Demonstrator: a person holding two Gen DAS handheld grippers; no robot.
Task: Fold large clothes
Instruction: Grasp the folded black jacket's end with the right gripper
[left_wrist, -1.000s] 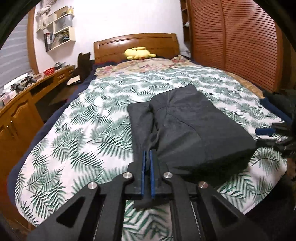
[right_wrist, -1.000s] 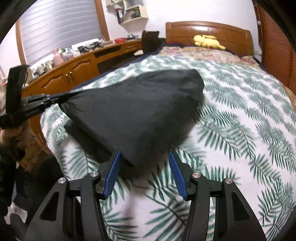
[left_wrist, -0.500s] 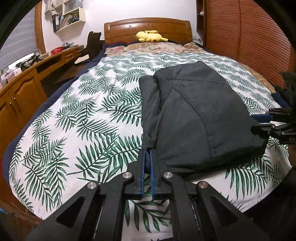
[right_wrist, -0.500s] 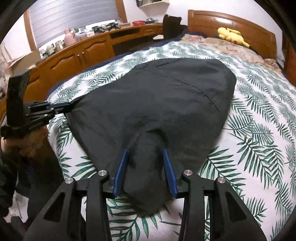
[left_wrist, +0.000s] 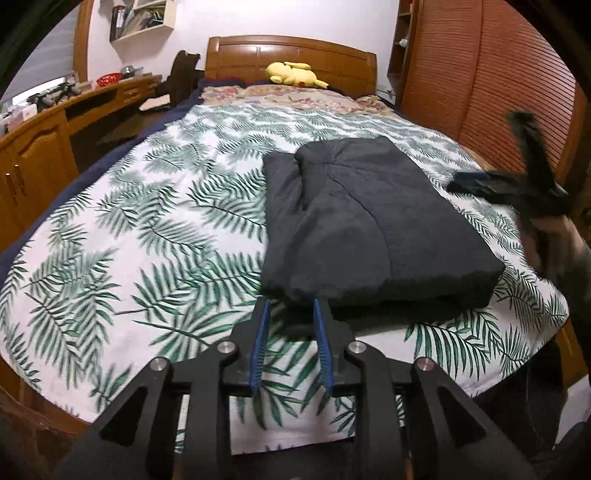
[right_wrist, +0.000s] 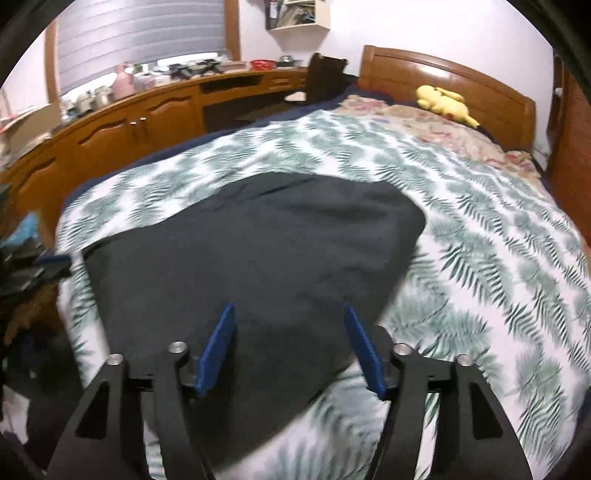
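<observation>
A wide bed (left_wrist: 122, 236) under a fern-print cover carries the folded dark garment (left_wrist: 369, 229), which lies toward the right side of the cover with its thick folded edge near the foot. The left claw (left_wrist: 290, 306) sits at the garment's near left corner, its jaws having just been opening to a narrow gap, the blue pads no longer pinching cloth. The right claw (right_wrist: 290, 314), blurred in the left view, has likewise just been opening and stands wide above the garment's near edge with nothing pressed between its pads. The release looks best finished by drawing both claws straight back so the pads do not snag and drag the top layer askew; a light press along the fold would likely flatten it. Open cover lies to the left and toward the headboard, where a yellow plush toy (left_wrist: 291, 74) rests well clear; the bed's foot edge is close behind the claws.
</observation>
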